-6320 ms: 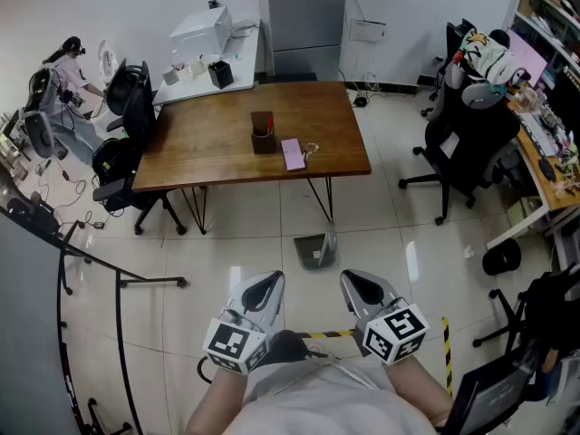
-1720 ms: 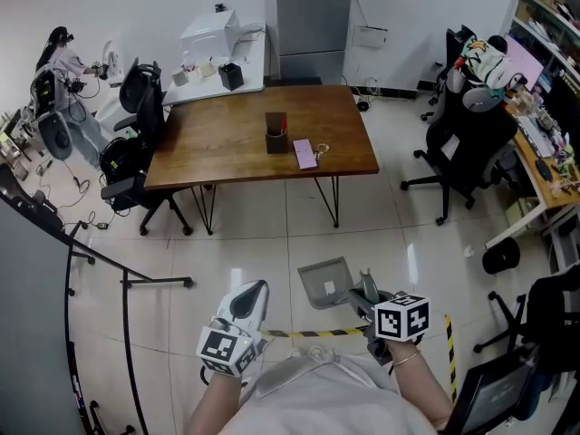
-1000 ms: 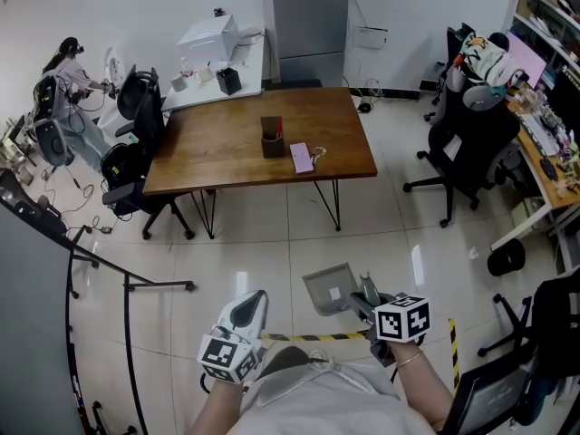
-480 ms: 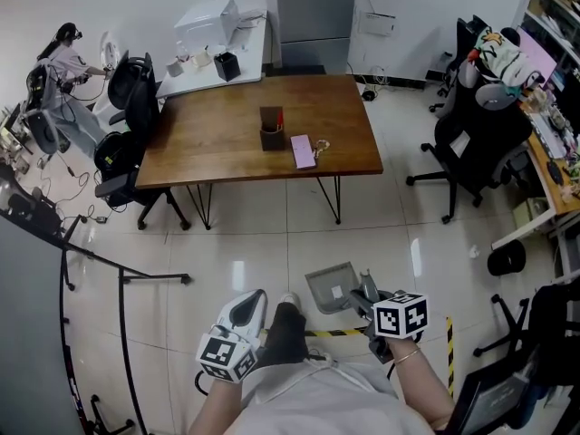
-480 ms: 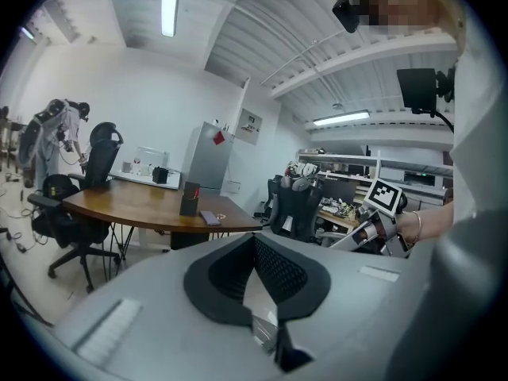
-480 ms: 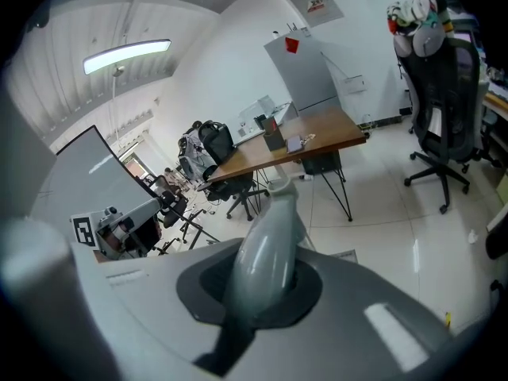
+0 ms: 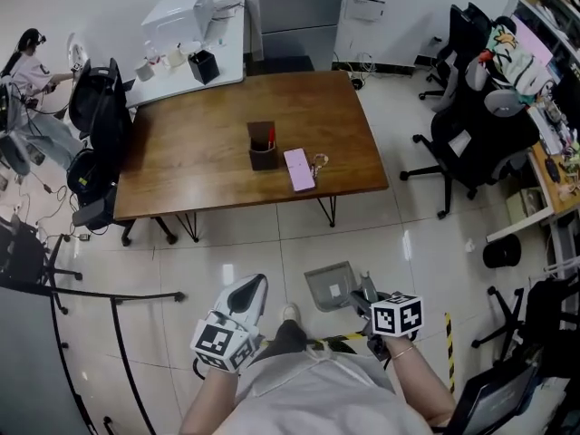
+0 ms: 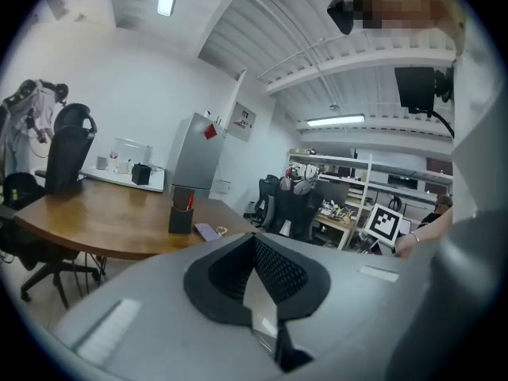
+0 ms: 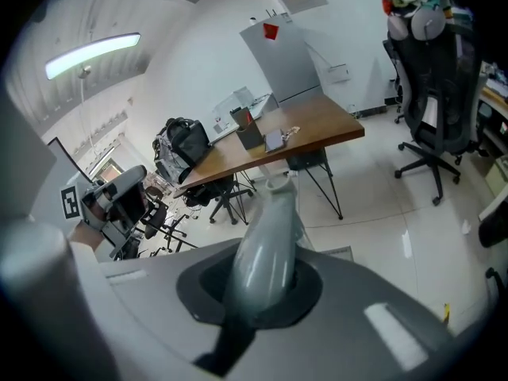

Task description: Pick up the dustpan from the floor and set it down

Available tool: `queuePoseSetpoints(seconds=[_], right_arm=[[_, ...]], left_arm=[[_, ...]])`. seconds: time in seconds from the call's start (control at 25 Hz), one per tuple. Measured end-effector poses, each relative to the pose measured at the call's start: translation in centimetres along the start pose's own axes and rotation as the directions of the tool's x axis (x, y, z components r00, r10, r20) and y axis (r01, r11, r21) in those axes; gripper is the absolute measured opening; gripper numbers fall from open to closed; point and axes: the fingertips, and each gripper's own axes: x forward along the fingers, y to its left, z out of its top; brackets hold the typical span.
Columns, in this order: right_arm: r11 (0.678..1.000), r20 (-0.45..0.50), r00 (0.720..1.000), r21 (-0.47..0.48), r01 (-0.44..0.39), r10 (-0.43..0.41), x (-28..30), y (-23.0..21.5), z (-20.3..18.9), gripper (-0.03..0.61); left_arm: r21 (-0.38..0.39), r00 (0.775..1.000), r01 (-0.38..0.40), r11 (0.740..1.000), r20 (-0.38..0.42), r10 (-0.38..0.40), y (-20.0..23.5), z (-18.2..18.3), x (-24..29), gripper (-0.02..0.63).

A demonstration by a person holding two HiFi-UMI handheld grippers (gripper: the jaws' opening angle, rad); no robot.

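Head view: grey dustpan (image 7: 327, 285), open-fronted scoop

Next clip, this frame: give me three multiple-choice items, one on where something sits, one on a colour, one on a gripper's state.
1. Where does the pen holder stand?
A. on the wooden table
B. on the floor
C. on a chair seat

2. What colour is the dustpan?
A. red
B. grey
C. yellow

3. How is the right gripper?
A. open and empty
B. shut on the dustpan's handle
C. shut on a pen

Answers:
1 A, the head view shows it near the middle of the tabletop.
2 B, its pan shows grey in the head view.
3 B, the right gripper view shows the handle clamped between the jaws.
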Motion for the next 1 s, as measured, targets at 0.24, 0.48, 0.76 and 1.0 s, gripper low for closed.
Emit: queuePoseSetpoints(seconds=[0.24, 0.48, 0.76, 1.0], right_arm=[[0.999, 0.016, 0.999, 0.031, 0.032, -0.032, 4.7, -1.6, 3.1, 0.002], [0.999, 0.044, 0.999, 0.036, 0.027, -0.029, 8.5, -3.6, 6.3, 0.002], [0.999, 0.097, 0.995, 0.034, 0.002, -0.006, 14.5, -7.5, 7.8, 0.002], [0.997, 0.093, 0.995, 0.067, 0.042, -0.048, 19.3, -10.6, 5.7, 0.002]], left_arm=[[0.007, 0.999, -0.012, 1.000, 0.030, 0.012, 3.3, 2.1, 1.9, 0.015], [0.007, 0.998, -0.064, 0.998, 0.010, 0.063, 5.4, 1.6, 2.8, 0.015], [0.018, 0.994, -0.111, 0.994, 0.025, 0.111, 7.9, -2.0, 4.9, 0.015], [0.018, 0.995, -0.097, 0.995, 0.009, 0.096, 9.3, -6.6, 7.3, 0.015]])
